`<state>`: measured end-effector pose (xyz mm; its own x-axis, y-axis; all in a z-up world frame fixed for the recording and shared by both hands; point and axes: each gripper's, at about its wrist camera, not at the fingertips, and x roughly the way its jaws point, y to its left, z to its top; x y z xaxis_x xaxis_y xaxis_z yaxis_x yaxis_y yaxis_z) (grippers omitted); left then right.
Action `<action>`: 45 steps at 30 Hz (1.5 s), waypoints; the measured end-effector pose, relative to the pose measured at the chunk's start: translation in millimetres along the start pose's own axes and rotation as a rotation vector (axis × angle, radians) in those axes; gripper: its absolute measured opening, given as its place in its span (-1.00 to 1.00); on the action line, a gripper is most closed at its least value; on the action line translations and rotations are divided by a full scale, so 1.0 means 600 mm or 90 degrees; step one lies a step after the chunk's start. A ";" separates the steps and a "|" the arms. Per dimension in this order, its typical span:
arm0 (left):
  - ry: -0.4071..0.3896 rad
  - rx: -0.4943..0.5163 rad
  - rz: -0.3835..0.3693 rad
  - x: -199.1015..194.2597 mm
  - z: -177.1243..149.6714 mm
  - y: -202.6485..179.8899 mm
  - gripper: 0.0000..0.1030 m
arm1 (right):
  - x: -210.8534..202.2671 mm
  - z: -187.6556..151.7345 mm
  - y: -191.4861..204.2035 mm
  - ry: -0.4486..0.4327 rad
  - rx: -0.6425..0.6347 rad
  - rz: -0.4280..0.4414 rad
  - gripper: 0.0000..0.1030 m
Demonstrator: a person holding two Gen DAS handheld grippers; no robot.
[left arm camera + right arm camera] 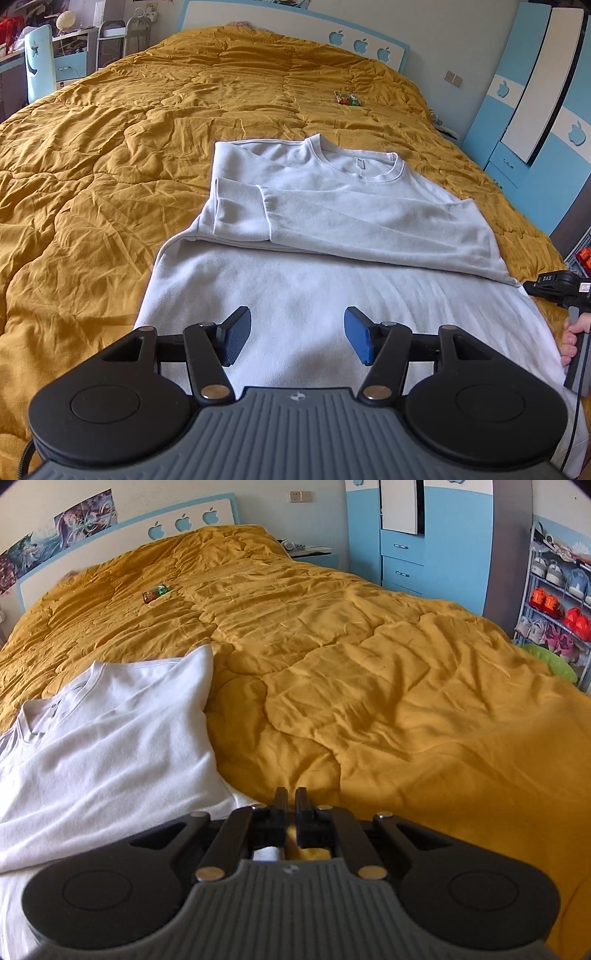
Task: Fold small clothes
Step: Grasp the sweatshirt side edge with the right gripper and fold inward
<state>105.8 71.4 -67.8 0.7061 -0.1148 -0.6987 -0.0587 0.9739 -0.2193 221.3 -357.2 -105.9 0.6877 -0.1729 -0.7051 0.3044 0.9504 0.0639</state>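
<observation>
left grip point(297, 334) jaws wide apart over white sweatshirt point(314, 295), nothing held, sweatshirt flat on mustard quilt point(92, 166) w/ sleeves folded in, only right view shows shoe rack point(557, 605), right grip point(291, 799) pinched together, empty, at shirt's edge

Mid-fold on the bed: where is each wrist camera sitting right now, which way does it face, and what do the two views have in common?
Left wrist: over the sweatshirt's hem, facing the headboard; left gripper with jaws open, nothing between, and a hand at the right edge.
Right wrist: off the sweatshirt's right edge, facing across the yellow quilt; right gripper shut, no hand visible.
Shared: sweatshirt, quilt, small green packet, apple-cutout headboard.
</observation>
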 end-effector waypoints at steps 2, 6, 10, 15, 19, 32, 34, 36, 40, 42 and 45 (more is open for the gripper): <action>0.006 0.004 -0.001 -0.010 -0.003 -0.002 0.33 | -0.032 0.001 -0.007 0.002 0.004 0.017 -0.39; 0.039 -0.014 0.004 -0.037 -0.006 0.002 0.40 | -0.096 -0.005 -0.021 0.021 -0.005 0.083 0.24; 0.059 -0.027 0.002 -0.072 -0.012 0.020 0.41 | -0.148 -0.027 -0.025 0.061 -0.058 0.068 0.49; 0.086 -0.038 0.017 -0.122 -0.030 0.062 0.41 | -0.202 -0.057 -0.062 0.140 -0.042 0.107 0.49; 0.095 -0.068 -0.001 -0.162 -0.057 0.112 0.41 | -0.244 -0.095 -0.100 0.186 0.005 0.157 0.46; 0.202 -0.095 -0.073 -0.190 -0.132 0.212 0.34 | -0.303 -0.210 -0.153 0.284 0.080 0.205 0.44; 0.220 -0.117 -0.119 -0.182 -0.140 0.221 0.33 | -0.295 -0.226 -0.175 0.313 0.121 0.226 0.42; 0.225 -0.125 -0.148 -0.173 -0.147 0.220 0.33 | -0.292 -0.238 -0.198 0.320 0.162 0.245 0.33; 0.226 -0.149 -0.154 -0.154 -0.150 0.218 0.25 | -0.296 -0.248 -0.222 0.308 0.212 0.270 0.16; 0.229 -0.154 -0.152 -0.149 -0.146 0.215 0.22 | -0.295 -0.250 -0.226 0.312 0.221 0.277 0.03; 0.232 -0.135 -0.146 -0.144 -0.137 0.205 0.22 | -0.295 -0.252 -0.227 0.316 0.223 0.301 -0.31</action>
<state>-20.2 185.3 -90.4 0.4268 -0.4200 -0.8009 -0.0992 0.8585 -0.5031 -41.7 -417.0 -96.7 0.4451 0.4468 -0.7760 0.2990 0.7427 0.5992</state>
